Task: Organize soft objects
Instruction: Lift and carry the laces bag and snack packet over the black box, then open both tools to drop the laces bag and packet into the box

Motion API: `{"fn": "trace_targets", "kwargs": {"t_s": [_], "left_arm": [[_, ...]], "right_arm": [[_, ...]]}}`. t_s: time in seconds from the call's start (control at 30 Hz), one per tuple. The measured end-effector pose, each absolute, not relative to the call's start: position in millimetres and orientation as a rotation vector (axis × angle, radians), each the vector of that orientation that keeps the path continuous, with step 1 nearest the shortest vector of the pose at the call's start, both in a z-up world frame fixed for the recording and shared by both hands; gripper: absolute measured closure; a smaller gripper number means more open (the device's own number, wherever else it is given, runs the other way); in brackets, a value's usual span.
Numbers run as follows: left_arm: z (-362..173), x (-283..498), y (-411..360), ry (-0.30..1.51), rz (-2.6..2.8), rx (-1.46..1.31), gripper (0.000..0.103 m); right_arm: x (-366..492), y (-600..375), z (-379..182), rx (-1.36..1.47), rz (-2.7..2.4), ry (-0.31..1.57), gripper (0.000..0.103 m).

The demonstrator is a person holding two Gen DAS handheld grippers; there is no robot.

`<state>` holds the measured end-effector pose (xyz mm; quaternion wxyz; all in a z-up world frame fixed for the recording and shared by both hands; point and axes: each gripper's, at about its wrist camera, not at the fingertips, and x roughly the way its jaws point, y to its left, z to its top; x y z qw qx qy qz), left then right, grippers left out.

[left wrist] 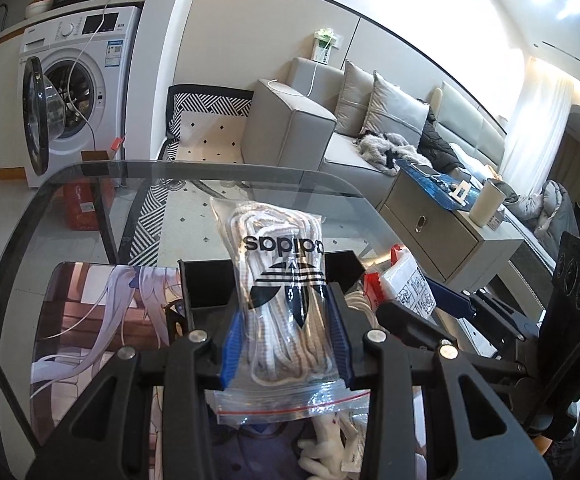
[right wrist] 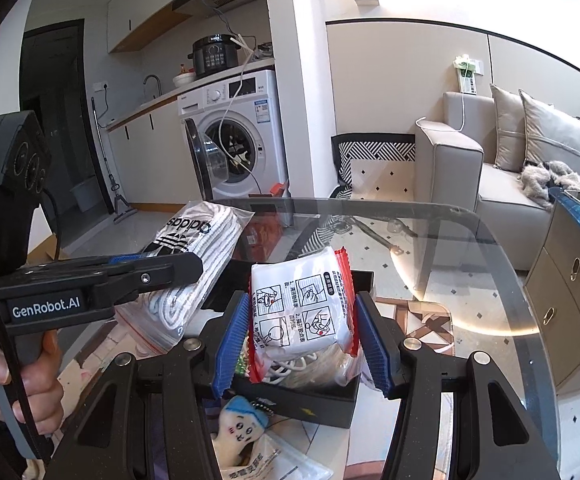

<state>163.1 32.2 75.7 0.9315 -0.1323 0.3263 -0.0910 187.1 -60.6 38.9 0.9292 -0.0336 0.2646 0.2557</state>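
Above the glass bench, 2 hand-held grippers each carry a packet over a black box. On the left, the left gripper has its blue-padded fingers narrowed tight on a clear zip bag of white laces, printed with a black trefoil logo; the bag stands up between the pads, its red-striped seal hanging below them. Seen from the right wrist camera, the same bag sticks out past the black arm of that gripper, whose handle a hand grips at the lower left.

On the right, the right gripper has its fingers set partly closed on a white packet with red edges, printed with 4 small instruction drawings. It is held upright just over the open box, where white cord and other wrapped items already lie. Just in front of the box, on a printed mat, lies a small plush figure with a blue cap beside a flat white packet.
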Motion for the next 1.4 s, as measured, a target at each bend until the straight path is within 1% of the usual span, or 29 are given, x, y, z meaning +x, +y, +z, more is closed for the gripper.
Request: {"fn": "trace_targets", "kwargs": {"t_s": [0.43, 0.77, 0.93, 0.97, 1.0, 1.07, 1.2, 1.23, 1.3, 1.37, 1.4], "left_arm": [[60.6, 182.3, 24.5, 0.714, -0.184, -0.256, 0.066], [32.5, 197.9, 26.3, 0.797, -0.174, -0.259, 0.066], [30.0, 197.6, 25.1, 0.804, -0.170, -0.249, 0.066], [30.5, 197.7, 25.6, 0.806, -0.170, -0.254, 0.066], [30.9, 197.0, 27.0, 0.806, -0.172, -0.254, 0.066], [31.3, 194.9, 27.4, 0.806, -0.175, -0.249, 0.064], [33.8, 188.5, 28.1, 0.801, -0.182, -0.228, 0.054], [35.1, 185.9, 27.6, 0.798, -0.185, -0.221, 0.049], [38.1, 180.9, 27.3, 0.784, -0.179, -0.203, 0.040], [40.9, 176.4, 26.6, 0.771, -0.176, -0.179, 0.037], [41.1, 174.0, 27.5, 0.769, -0.177, -0.174, 0.032]], "right_arm": [[208.4, -47.6, 21.6, -0.112, 0.523, 0.578, 0.049], [220.3, -42.8, 11.6, -0.137, 0.529, 0.595, 0.049], [219.9, -43.9, 11.8, -0.141, 0.538, 0.581, 0.046], [218.0, -44.5, 12.5, -0.141, 0.544, 0.574, 0.043], [215.6, -45.1, 13.1, -0.142, 0.551, 0.569, 0.038], [208.6, -46.2, 13.9, -0.153, 0.554, 0.550, 0.033], [198.4, -48.9, 12.5, -0.174, 0.540, 0.542, 0.024], [197.7, -50.5, 13.0, -0.174, 0.536, 0.540, 0.024], [194.1, -53.4, 14.4, -0.171, 0.534, 0.533, 0.019], [190.6, -56.7, 16.4, -0.169, 0.528, 0.530, 0.017], [189.1, -58.0, 17.2, -0.167, 0.527, 0.528, 0.016]]}}
